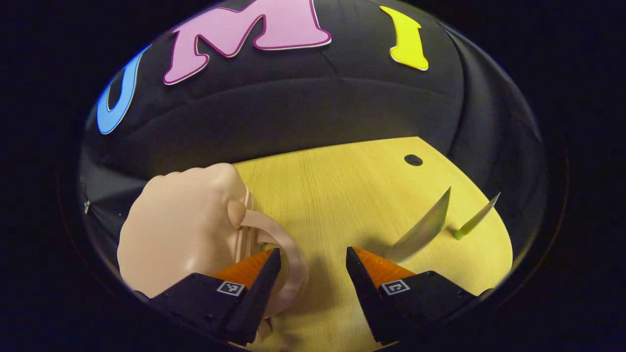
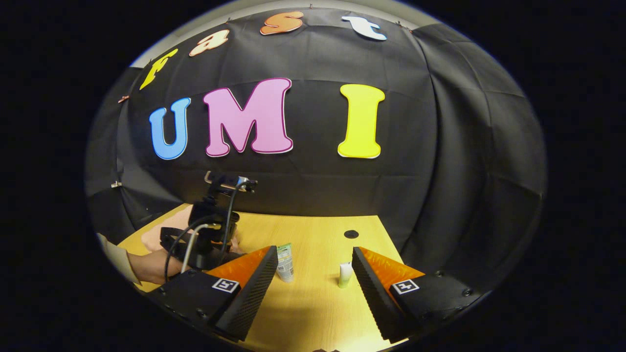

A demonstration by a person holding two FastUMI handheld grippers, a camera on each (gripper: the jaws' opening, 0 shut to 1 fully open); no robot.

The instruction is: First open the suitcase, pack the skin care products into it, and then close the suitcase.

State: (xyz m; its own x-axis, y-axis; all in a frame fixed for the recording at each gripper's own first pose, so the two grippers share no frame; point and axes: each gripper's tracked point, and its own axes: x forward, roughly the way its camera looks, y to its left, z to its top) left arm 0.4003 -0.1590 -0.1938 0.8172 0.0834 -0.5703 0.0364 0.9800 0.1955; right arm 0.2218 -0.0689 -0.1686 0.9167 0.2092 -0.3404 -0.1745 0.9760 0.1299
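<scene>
The left gripper (image 1: pixel 313 264) has its fingers spread wide, holding nothing; the pink suitcase (image 1: pixel 181 230) lies shut just beyond its left finger, handle (image 1: pixel 288 249) curving between the two. Hooking that handle squarely should lift the lid cleanly. The right gripper (image 2: pixel 315 266) is likewise open and empty, two skin care tubes (image 2: pixel 285 263) standing on the tabletop (image 2: pixel 313 303) between its fingers.

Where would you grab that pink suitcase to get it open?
Probably by its looped handle, which arches off the suitcase beside the left gripper. The loop leaves a gap for one finger, so come from the handle's side, one finger through the loop, and close.
</scene>
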